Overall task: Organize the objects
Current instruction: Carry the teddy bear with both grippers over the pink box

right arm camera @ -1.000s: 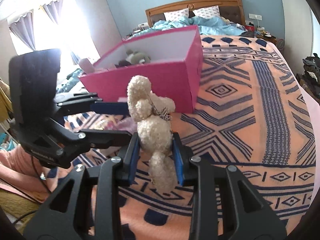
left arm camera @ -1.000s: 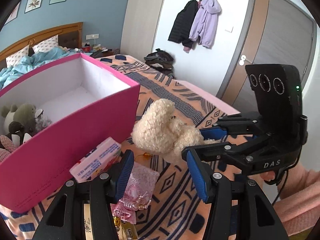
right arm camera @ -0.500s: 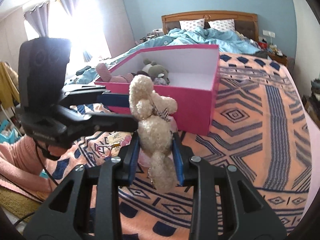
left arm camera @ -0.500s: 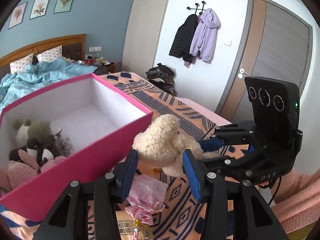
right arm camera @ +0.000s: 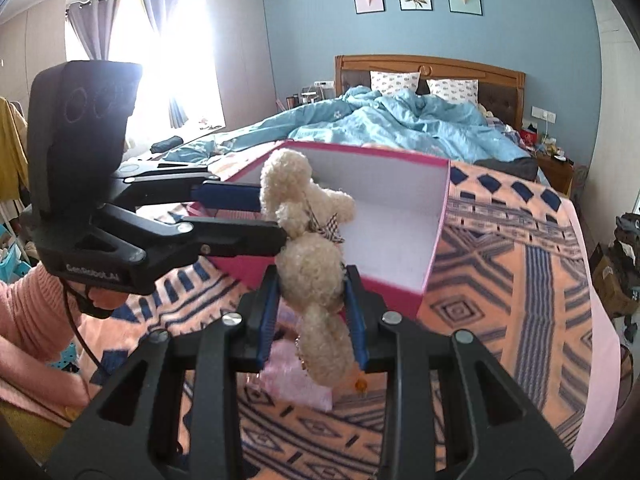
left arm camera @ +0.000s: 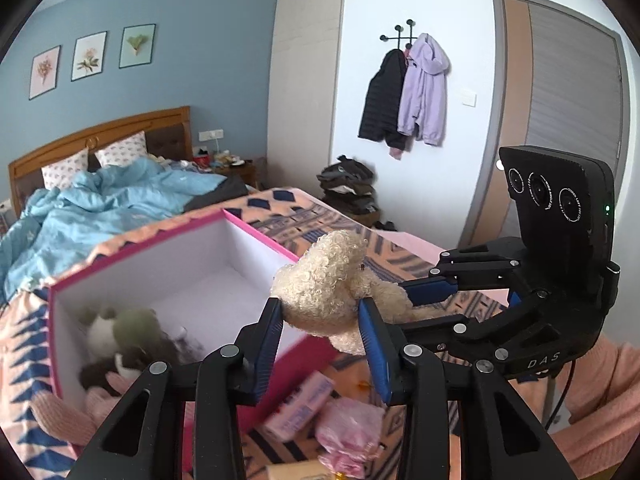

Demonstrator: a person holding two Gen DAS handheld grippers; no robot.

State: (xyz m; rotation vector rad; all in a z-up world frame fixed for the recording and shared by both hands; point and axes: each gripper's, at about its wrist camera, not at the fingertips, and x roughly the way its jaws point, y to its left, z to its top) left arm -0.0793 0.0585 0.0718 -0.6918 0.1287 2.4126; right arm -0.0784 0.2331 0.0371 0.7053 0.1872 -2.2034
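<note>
A cream curly plush bear (left arm camera: 328, 292) hangs in the air over the near edge of the pink box (left arm camera: 168, 240). My right gripper (right arm camera: 312, 304) is shut on the bear's body (right arm camera: 310, 276). My left gripper (left arm camera: 322, 320) is closed around the bear's head from the other side. In the right wrist view the left gripper (right arm camera: 256, 216) reaches in from the left, in front of the pink box (right arm camera: 432, 280). The box is white inside and holds several plush toys (left arm camera: 120, 340) at its left end.
A pink snack packet (left arm camera: 298, 406) and a pink plastic bag (left arm camera: 348, 436) lie on the orange patterned blanket (right arm camera: 520, 280) below the bear. A blue duvet (right arm camera: 400, 128) covers the far bed. Jackets (left arm camera: 404, 96) hang beside the door.
Both grippers have risen with the bear and carried it toward the pink box. The left gripper has closed from open onto the bear's head. More of the box interior shows.
</note>
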